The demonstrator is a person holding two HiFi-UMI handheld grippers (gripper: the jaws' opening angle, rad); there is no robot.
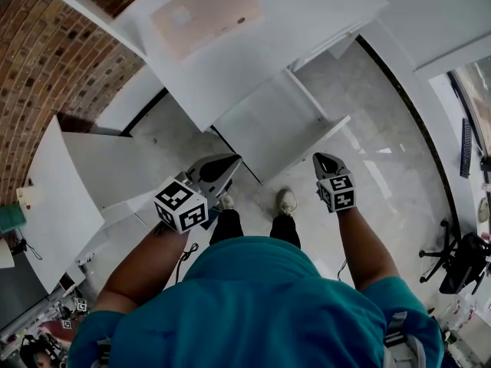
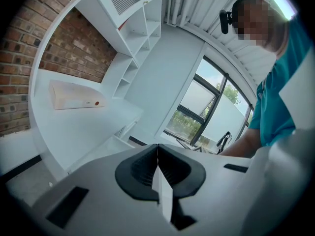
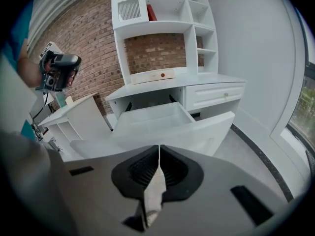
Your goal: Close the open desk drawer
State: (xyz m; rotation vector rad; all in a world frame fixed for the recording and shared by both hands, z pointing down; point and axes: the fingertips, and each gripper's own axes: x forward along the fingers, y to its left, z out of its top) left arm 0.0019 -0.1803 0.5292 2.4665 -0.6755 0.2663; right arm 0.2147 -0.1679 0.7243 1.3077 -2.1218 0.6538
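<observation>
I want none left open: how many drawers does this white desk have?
2. An open drawer under the middle of the desk, and a shut drawer just right of it. Others may be hidden.

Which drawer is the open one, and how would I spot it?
Find the brick wall with the white desk and tall shelves against it. Just under the desktop, the open drawer sticks far out into the room, showing its white inside. The neighbouring drawer is pushed in flat and has a small knob.
</observation>
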